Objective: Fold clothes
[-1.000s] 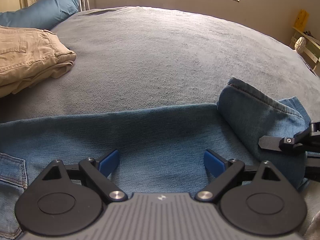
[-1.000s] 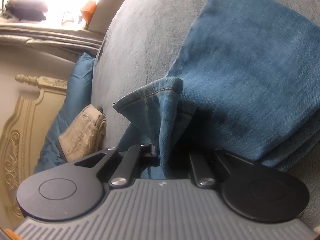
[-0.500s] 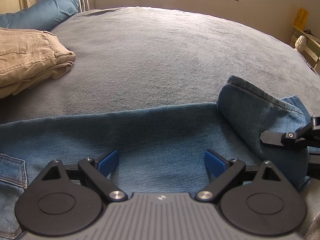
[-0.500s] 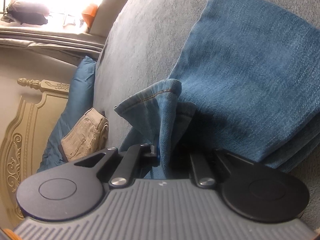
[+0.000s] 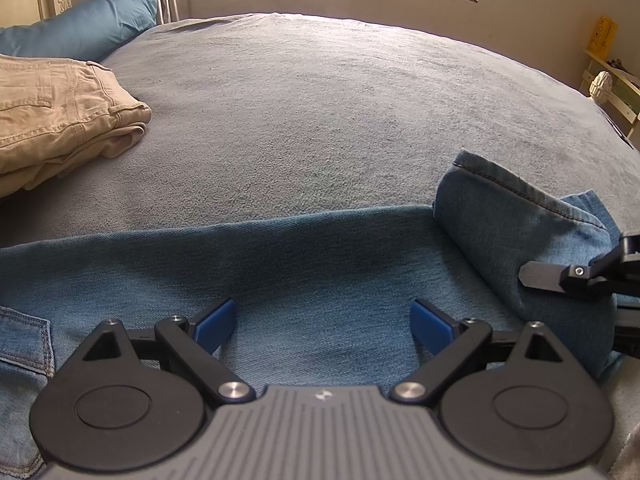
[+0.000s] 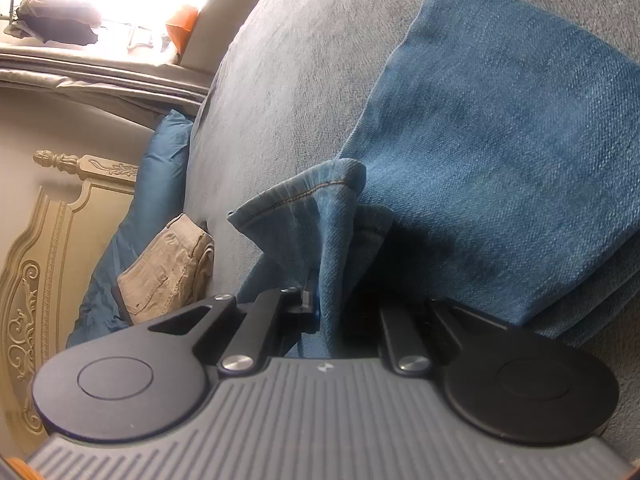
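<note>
Blue jeans (image 5: 320,264) lie stretched across the grey bed cover, with a back pocket at the left edge. My left gripper (image 5: 323,326) is open, its blue pads just above the denim, holding nothing. The leg end (image 5: 516,232) is lifted and folded back at the right. My right gripper (image 6: 338,312) is shut on that hem (image 6: 316,216); its finger (image 5: 548,274) shows at the right of the left wrist view. The rest of the jeans (image 6: 500,152) lies behind the hem.
Folded beige trousers (image 5: 60,116) lie at the left of the bed, also in the right wrist view (image 6: 168,276). A blue pillow (image 5: 80,28) rests at the headboard (image 6: 44,280). Grey bed cover (image 5: 340,120) stretches toward the window wall.
The right gripper has shifted slightly with the hem held. The left gripper stays open over the jeans, almost still.
</note>
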Motion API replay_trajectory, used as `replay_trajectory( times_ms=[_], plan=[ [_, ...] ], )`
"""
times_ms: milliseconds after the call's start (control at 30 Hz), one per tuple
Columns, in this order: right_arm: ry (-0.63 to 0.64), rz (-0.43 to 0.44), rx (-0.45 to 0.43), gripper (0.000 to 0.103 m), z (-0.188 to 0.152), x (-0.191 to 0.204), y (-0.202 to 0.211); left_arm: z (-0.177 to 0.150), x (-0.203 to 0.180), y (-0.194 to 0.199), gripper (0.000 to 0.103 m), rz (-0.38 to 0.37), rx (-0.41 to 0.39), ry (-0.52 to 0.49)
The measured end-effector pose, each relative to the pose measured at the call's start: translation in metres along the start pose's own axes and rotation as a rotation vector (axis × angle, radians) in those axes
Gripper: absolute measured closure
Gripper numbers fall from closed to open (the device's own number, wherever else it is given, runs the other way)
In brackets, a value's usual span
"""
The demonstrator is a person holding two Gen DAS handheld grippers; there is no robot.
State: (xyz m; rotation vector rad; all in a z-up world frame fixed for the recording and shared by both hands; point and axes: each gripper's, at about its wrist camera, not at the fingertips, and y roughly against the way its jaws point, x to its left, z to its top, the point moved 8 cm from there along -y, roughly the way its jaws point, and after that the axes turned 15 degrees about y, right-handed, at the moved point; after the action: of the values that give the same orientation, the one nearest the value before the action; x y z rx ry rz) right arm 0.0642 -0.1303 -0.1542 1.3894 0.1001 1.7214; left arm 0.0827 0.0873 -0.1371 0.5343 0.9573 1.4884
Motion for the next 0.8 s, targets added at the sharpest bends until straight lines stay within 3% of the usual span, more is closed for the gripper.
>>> replay_trajectory(
  times_ms=[800],
  plan=[
    [0.029,-0.014,0.002,0.097,0.0012,0.0005,-0.0053,-0.0011,-0.0002,0.0006,0.008,0.004,-0.001,-0.001]
  ],
)
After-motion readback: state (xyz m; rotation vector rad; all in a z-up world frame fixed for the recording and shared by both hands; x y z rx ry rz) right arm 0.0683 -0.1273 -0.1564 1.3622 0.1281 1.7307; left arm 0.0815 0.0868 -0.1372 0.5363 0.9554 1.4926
